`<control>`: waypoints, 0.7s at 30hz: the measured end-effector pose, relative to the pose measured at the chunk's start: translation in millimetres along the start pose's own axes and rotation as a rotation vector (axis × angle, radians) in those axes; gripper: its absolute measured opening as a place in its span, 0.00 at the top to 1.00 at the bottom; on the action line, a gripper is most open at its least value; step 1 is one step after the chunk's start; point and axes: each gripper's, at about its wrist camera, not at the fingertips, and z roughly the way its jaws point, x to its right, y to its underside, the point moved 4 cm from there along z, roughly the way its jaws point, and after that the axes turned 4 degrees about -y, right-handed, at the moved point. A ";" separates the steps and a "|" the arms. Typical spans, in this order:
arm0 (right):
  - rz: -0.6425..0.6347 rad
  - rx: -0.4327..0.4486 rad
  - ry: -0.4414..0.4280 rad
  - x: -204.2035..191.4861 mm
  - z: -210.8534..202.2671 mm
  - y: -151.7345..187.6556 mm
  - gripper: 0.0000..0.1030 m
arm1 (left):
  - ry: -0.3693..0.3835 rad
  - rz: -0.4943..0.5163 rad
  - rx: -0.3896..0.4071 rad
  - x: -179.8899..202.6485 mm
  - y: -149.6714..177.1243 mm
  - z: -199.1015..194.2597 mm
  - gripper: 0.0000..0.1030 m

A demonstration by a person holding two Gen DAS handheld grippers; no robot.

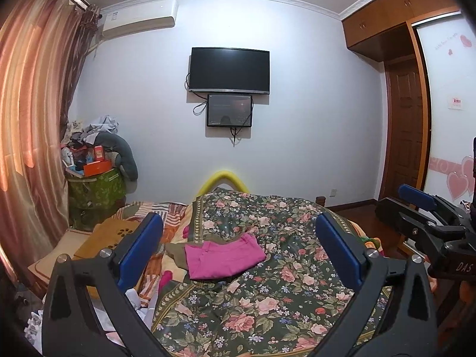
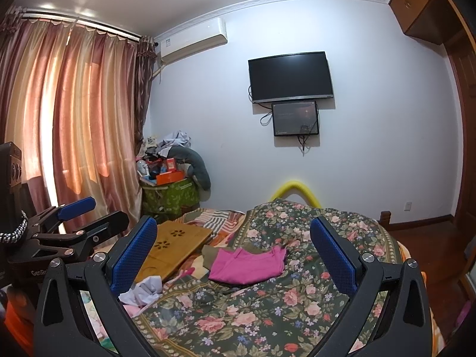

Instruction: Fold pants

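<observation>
The pink pants [image 1: 224, 256] lie folded into a compact rectangle on the floral bedspread [image 1: 267, 297], partly over an olive garment [image 1: 177, 253]. They also show in the right wrist view [image 2: 248, 263]. My left gripper [image 1: 239, 250] is open and empty, held above the bed short of the pants. My right gripper [image 2: 233, 253] is open and empty too, also held back from the pants. The right gripper shows at the right edge of the left wrist view [image 1: 422, 208]. The left gripper shows at the left edge of the right wrist view [image 2: 80, 217].
A wooden lap tray [image 2: 175, 244] lies on the bed left of the pants. Crumpled white cloth [image 2: 142, 293] sits near the bed's left edge. A cluttered green bin [image 2: 169, 193] stands in the corner by the curtains [image 2: 74, 134]. A TV [image 2: 290, 76] hangs on the far wall.
</observation>
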 end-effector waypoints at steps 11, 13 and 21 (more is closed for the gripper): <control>0.011 -0.010 -0.002 0.4 3.2 2.1 0.01 | 0.017 -0.003 -0.021 0.2 3.8 4.5 0.00; 0.014 -0.010 -0.001 0.9 3.7 2.6 0.01 | 0.023 -0.002 -0.029 0.4 4.5 6.3 0.00; 0.017 -0.012 0.002 1.8 3.9 3.5 0.01 | 0.020 0.007 -0.037 2.3 7.8 9.0 0.00</control>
